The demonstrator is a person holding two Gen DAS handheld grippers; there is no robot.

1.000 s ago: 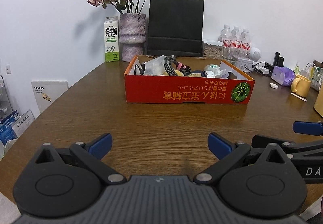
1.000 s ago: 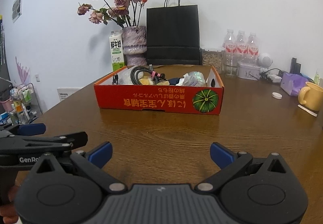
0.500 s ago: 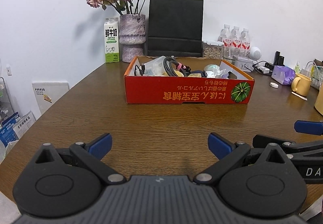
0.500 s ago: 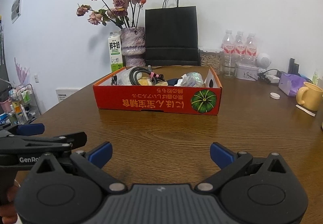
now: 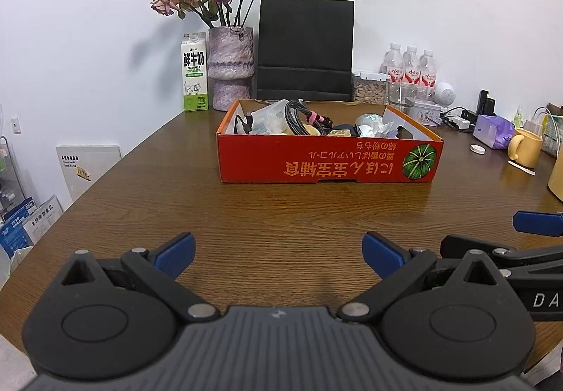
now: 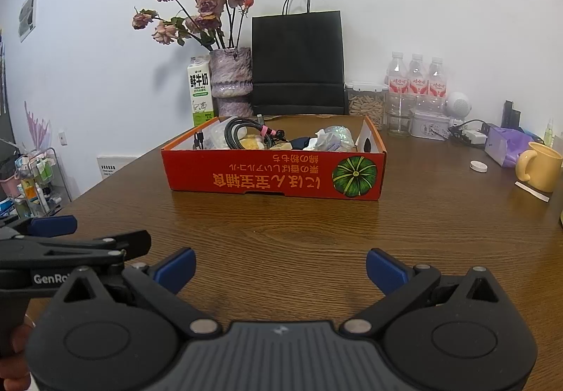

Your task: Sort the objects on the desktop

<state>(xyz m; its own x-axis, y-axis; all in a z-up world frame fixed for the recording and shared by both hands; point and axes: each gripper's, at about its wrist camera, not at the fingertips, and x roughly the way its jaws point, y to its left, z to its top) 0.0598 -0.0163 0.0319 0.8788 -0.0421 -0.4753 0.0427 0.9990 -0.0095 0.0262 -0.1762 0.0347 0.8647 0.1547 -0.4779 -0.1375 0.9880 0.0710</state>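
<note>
Presently, the wooden table (image 5: 281,215) shows bare surface between both grippers and the red cardboard box (image 5: 327,162), which sits mid-table, well apart from them. Near the far edge, against the wall, stand a black paper bag (image 5: 305,49), vase (image 5: 230,65) and milk carton (image 5: 194,74). The left gripper (image 5: 278,252) and right gripper (image 6: 280,266) hover low, side by side, jaws spread wide, holding nothing. The box holds a coiled cable (image 6: 242,136) and jumbled items, mostly hidden by its wall.
</note>
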